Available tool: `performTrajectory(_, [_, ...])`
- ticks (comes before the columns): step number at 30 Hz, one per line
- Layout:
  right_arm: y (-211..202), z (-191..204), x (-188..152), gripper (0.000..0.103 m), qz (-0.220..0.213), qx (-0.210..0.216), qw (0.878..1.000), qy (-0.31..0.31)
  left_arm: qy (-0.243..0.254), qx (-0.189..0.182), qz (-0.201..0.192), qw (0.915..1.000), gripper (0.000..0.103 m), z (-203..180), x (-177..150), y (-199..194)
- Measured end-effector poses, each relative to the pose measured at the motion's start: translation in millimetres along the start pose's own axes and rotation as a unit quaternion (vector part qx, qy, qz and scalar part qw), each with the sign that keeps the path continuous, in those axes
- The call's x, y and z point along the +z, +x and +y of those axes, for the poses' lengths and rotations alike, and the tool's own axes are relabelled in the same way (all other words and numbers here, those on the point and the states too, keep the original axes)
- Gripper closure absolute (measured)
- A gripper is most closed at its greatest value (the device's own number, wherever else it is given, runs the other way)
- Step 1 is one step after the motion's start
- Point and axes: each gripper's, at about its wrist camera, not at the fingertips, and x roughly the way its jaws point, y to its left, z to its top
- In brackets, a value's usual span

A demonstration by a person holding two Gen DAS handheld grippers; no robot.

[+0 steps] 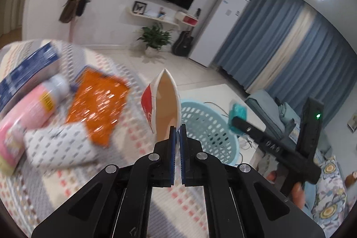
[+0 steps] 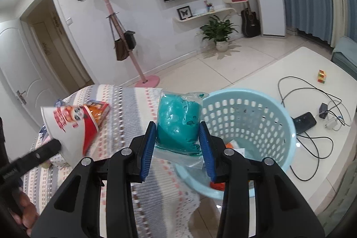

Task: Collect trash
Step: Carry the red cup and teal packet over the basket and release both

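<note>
Pinched flat at its rim, the paper cup [image 1: 164, 99] rides in the left gripper [image 1: 177, 131], whose fingers have closed almost to touching on the thin wall. It looks light and easily crushed; the mouth has already folded into a narrow leaf shape, so I would judge a hold on the rim safe enough, though a loose one could let it slide out. From the right wrist view the cup [image 2: 71, 128] hangs above the patterned cloth [image 2: 125, 108], short of the basket.

The right gripper [image 2: 178, 137] holds a clear bag of teal putty [image 2: 177, 119] between blue pads set partway apart, squeezing its sides. That bag looks soft, heavier than the cup and slick; gripping the bulk, not the loose film below, seems wise. It sits just beside the pale blue basket [image 2: 267, 104], near its rim, with some scraps already inside.

Back on the cloth lie an orange wrapper [image 1: 98, 104], a pink bottle [image 1: 38, 108] and a blue box [image 1: 29, 68], all blurred.
</note>
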Motion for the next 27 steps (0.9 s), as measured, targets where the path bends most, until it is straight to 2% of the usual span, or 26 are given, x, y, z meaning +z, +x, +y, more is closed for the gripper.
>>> performTrajectory(7, [18.8,-40.6,1.7,0.067,0.02,-0.039,0.998,0.038,0.035,-0.027,0.021,0.9988,0.101,-34.5,17.6,46.4])
performTrajectory(16, [48.0,-93.3,-6.4,0.066,0.071,-0.058,0.99,0.103,0.068,-0.041,0.095,0.9923,0.101,-58.8,12.8,122.4])
performTrajectory(18, [50.7,-99.3,-8.5,0.061,0.079,-0.056,0.989,0.113,0.066,-0.044,0.11,0.9908,0.101,-60.1,12.2,134.3])
performTrajectory(20, [47.8,-104.7,-10.8,0.049,0.078,-0.056,0.988,0.119,0.066,-0.044,0.115,0.9902,0.097,-56.0,13.6,140.6])
performTrajectory(23, [40.2,-106.2,-10.7,0.048,0.072,-0.06,0.989,0.112,0.068,-0.039,0.119,0.9898,0.078,-55.4,11.0,141.3])
performTrajectory(27, [33.2,-105.5,-8.7,0.048,0.067,-0.055,0.99,0.114,0.06,-0.04,0.118,0.9904,0.077,-49.4,9.6,133.0])
